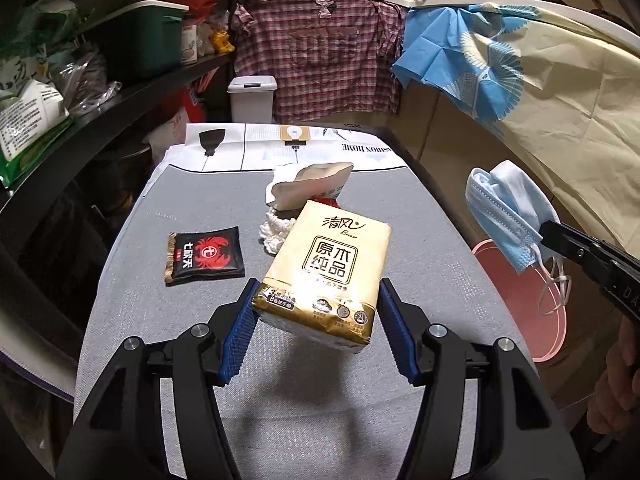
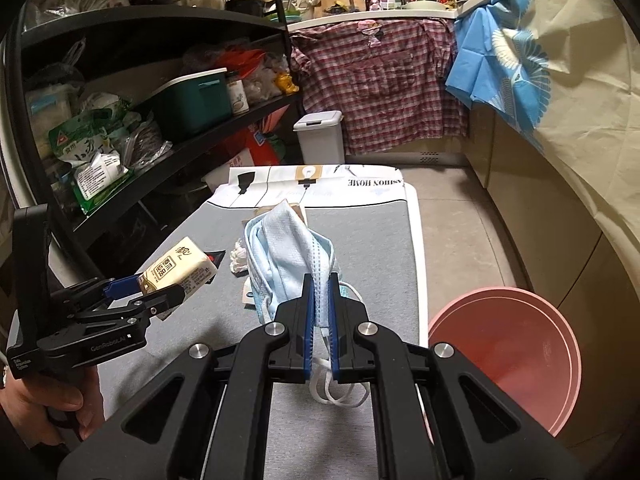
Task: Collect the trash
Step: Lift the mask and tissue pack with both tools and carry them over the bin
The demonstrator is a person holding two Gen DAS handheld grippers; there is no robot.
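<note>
Above grey-covered bench [image 1: 168,216], your left gripper [image 1: 316,312] fingers clamp tissue pack [image 1: 326,268], lifted clear. Your right gripper [image 2: 320,300] fingers pinch blue mask [image 2: 288,248], near pink basin [image 2: 508,356] on floor. Black sachet [image 1: 205,255], crumpled paper [image 1: 276,230] lie on bench.

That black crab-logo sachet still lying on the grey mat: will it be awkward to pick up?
Probably a little. The black sachet lies almost flat on the grey mat, so fingers may slide over it rather than under an edge. It looks thin and creased, so likely floppy and very light. Its glossy film may be slippery; pinching a raised corner seems safest.
</note>
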